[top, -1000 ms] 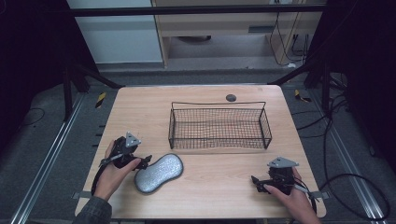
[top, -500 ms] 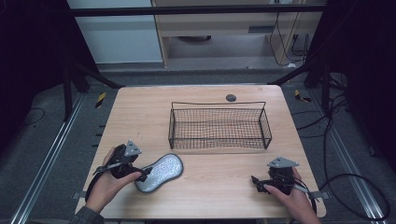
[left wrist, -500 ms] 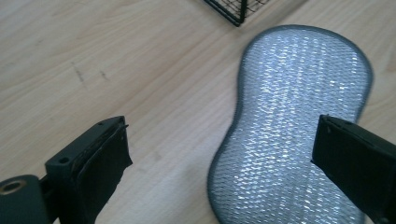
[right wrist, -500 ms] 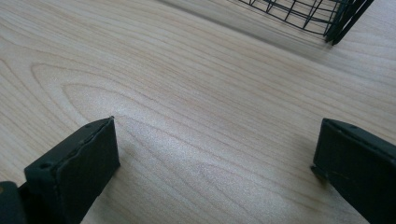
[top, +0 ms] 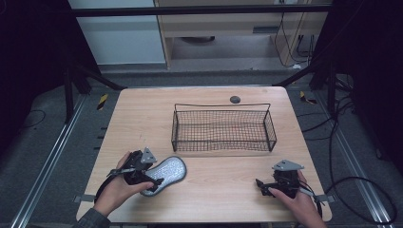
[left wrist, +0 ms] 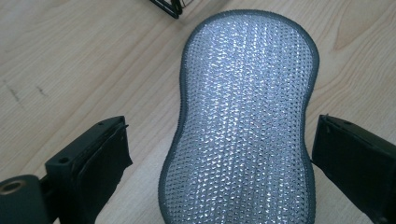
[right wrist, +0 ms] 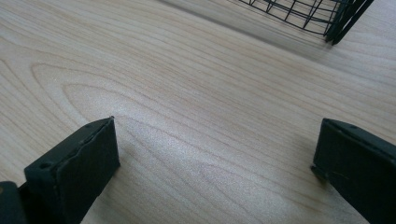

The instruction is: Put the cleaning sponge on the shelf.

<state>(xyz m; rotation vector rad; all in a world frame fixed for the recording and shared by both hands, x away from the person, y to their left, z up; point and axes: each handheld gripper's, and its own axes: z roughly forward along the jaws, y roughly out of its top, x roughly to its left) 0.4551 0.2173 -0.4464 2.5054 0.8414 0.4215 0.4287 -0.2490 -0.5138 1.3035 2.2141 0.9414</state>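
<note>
The left hand-held gripper is held low at the near left, its jaws spread wide and angled toward the right. It is gripped by the left hand, whose forearm enters from the near edge. The right hand-held gripper is held at the near right by the right hand, jaws parted wide and pointed left.

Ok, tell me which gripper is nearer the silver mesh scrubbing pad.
Left. The left gripper is at the silver mesh scrubbing pad, its open jaws either side of it. The right gripper rests far across the table, near the front right corner.
</note>
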